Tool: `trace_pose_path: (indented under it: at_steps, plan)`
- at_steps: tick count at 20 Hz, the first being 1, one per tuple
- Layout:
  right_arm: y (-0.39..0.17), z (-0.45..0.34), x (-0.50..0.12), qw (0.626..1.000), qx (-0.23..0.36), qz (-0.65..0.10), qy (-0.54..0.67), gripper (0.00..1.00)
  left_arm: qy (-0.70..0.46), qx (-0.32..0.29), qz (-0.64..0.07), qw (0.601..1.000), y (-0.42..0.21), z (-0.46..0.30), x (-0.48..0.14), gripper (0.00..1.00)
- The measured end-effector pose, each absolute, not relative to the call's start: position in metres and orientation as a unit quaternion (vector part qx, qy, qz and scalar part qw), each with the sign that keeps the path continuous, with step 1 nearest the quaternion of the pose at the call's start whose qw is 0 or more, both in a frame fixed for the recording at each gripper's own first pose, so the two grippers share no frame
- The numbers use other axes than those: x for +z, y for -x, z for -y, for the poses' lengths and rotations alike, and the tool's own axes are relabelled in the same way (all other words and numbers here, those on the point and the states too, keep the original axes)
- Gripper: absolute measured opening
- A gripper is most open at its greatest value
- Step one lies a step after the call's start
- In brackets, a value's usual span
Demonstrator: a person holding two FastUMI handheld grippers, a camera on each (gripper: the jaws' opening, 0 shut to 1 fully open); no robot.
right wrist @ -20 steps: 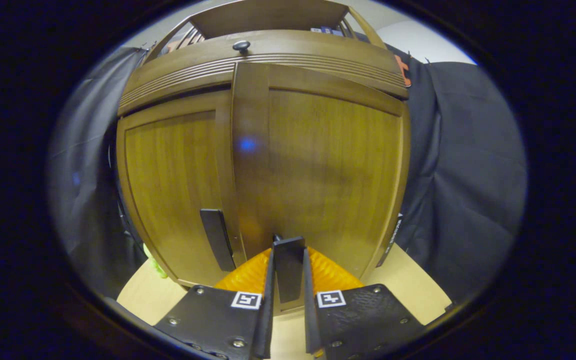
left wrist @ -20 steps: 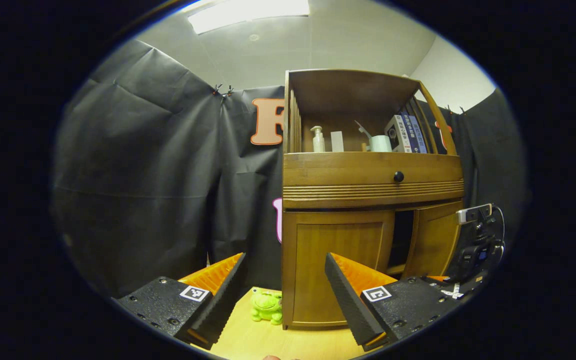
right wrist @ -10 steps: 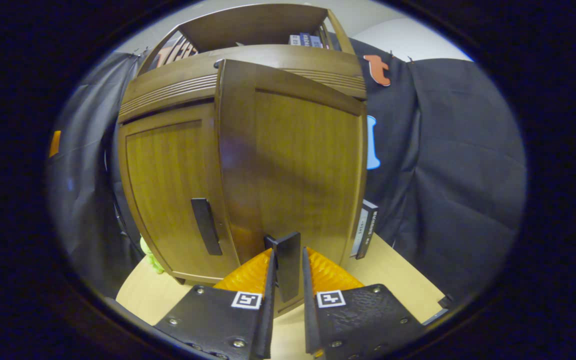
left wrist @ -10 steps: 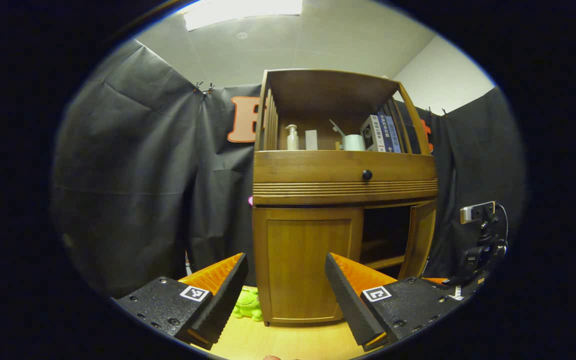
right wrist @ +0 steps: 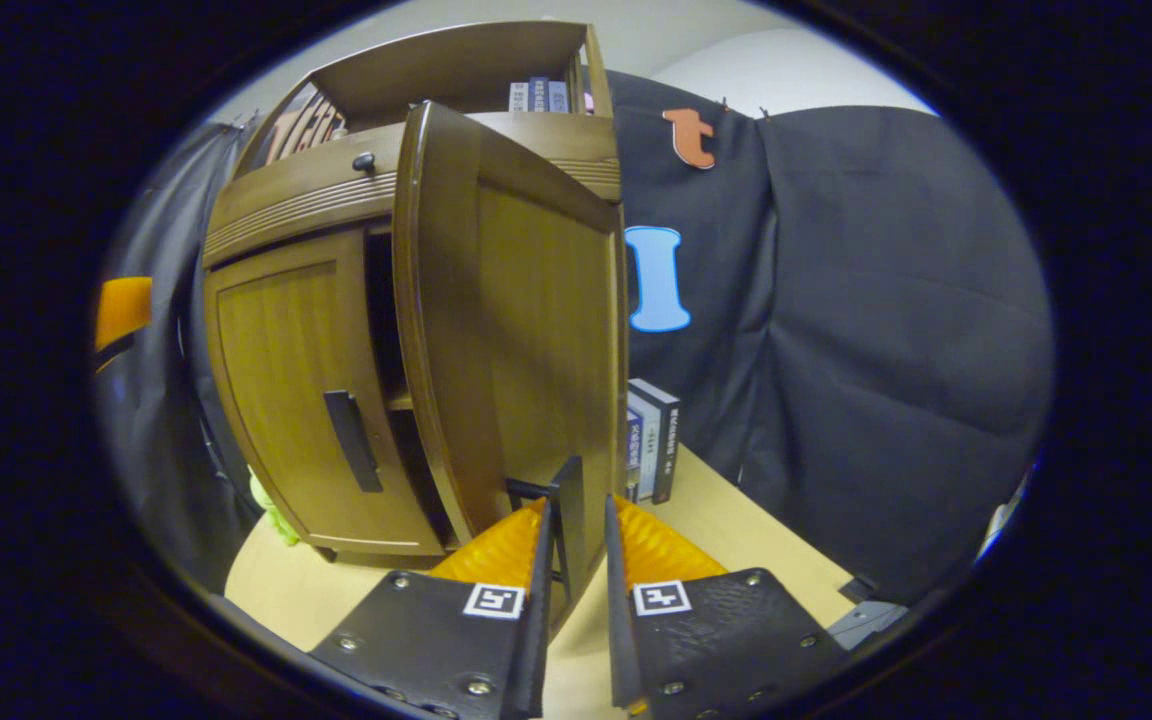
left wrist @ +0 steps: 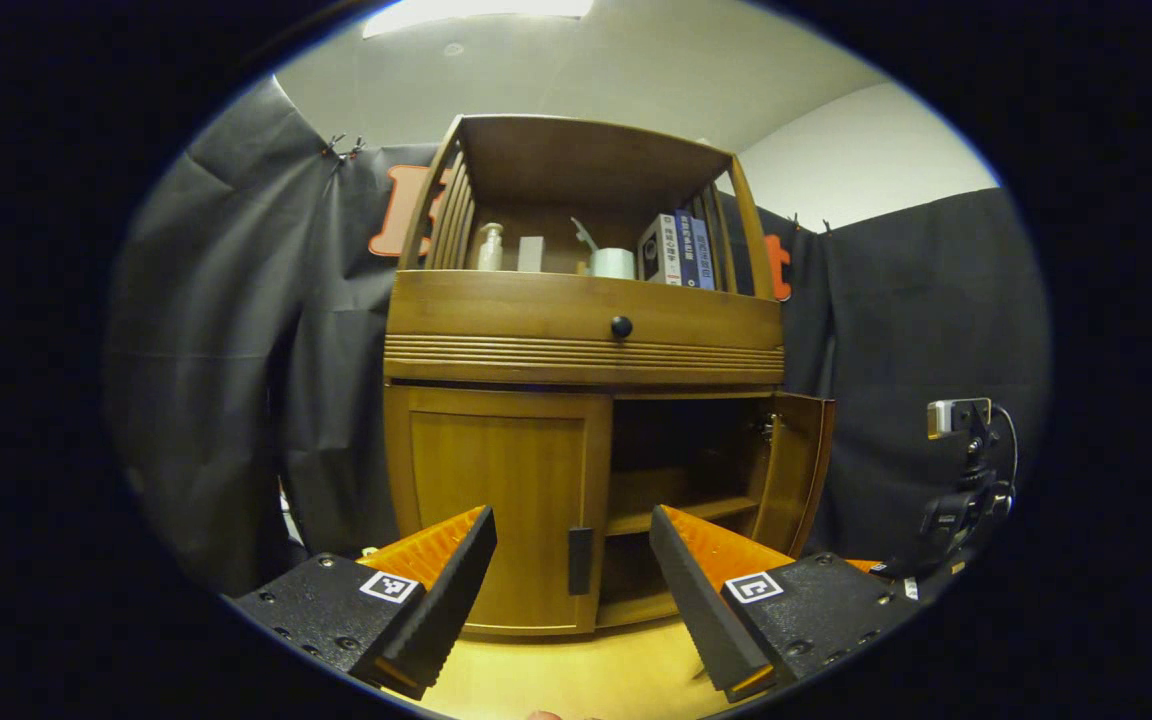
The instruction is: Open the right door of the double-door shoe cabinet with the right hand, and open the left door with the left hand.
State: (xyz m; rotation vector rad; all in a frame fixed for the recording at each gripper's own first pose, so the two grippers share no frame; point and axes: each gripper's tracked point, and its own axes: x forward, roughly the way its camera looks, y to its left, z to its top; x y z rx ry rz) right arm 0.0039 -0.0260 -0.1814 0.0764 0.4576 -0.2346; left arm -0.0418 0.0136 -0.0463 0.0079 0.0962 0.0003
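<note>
Right door open, left door closed.
The right gripper (right wrist: 573,560) is clamped on the handle (right wrist: 568,520) of the right door (right wrist: 526,330), which stands swung out from the shoe cabinet (left wrist: 576,340). The left gripper (left wrist: 572,570), fingers spread apart and empty, faces the closed left door (left wrist: 496,500), near its handle (left wrist: 581,560). The cabinet stands on the table (left wrist: 576,680), at its far edge.

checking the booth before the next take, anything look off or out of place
Nothing looks damaged or spilled. The right door stands swung open, its handle clamped in the right gripper. The left door is shut, untouched.
</note>
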Motion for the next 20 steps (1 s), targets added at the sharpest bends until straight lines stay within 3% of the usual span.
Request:
trace_pose_path:
  at_steps: [10,11,12,14,15,20]
  plan:
    - [0.016,0.088,-0.161,0.966,-0.167,-0.2,-0.013,0.27,0.034,-0.043,-0.069,0.996,0.016,0.019,-0.068,0.96]
    - [0.017,0.094,-0.156,0.966,-0.172,-0.194,-0.009,0.1,0.035,-0.045,-0.071,0.996,0.013,0.017,-0.071,0.95]
    - [0.019,0.1,-0.154,0.965,-0.177,-0.192,-0.01,0.16,0.036,-0.047,-0.073,0.996,0.01,0.017,-0.073,0.95]
    - [0.022,0.109,-0.154,0.965,-0.183,-0.189,-0.011,0.16,0.036,-0.047,-0.078,0.995,0.004,0.018,-0.081,0.92]
    - [0.024,0.113,-0.154,0.964,-0.188,-0.189,-0.009,0.16,0.036,-0.047,-0.081,0.995,0.0,0.02,-0.085,0.95]
    - [0.032,0.139,-0.142,0.958,-0.221,-0.18,0.005,0.16,0.026,-0.031,-0.104,0.994,-0.026,0.01,-0.114,0.92]
